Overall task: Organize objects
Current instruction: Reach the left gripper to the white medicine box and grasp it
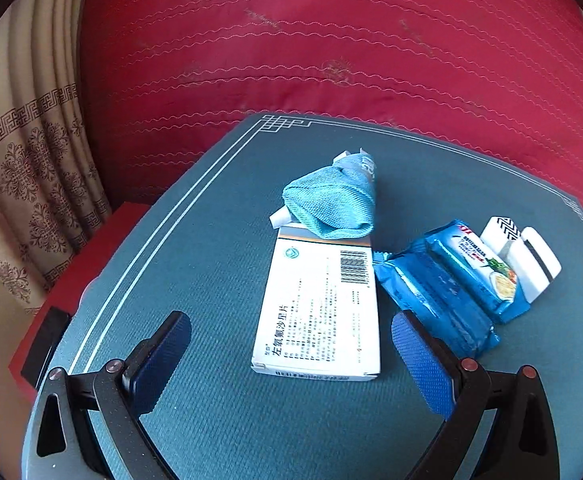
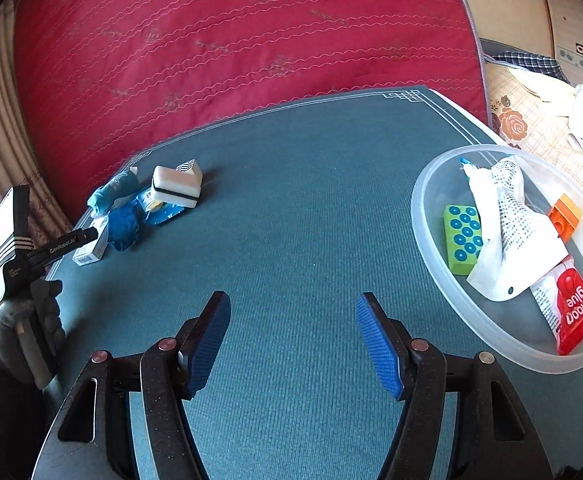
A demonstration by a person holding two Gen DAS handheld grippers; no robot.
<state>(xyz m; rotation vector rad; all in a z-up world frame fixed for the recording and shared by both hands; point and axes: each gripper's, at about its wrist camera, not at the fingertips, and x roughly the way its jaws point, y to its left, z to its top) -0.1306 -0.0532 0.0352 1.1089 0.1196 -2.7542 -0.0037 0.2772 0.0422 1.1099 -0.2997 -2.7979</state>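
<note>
Left gripper [image 1: 291, 364]: jaws spread wide, empty, medicine box [image 1: 317, 300] just ahead at 12 o'clock. Right gripper [image 2: 293, 342]: jaws parted, empty, over green mat [image 2: 291, 200]; clear bowl [image 2: 443, 264] at 2 o'clock, cluttered pile at 10 o'clock.

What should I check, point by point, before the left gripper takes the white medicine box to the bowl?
1. Left gripper jaws open and empty: ok.
2. Medicine box lies ahead between the jaws: ok.
3. Box free to lift: not ok, the teal cloth rests on its far end.
4. Blue snack packet clear of the box: cannot tell, it lies very close along one side.
5. Room left in the clear bowl: ok, some bare floor shows beside the green block.
6. Right gripper empty, over bare mat beside the bowl: ok.
</note>
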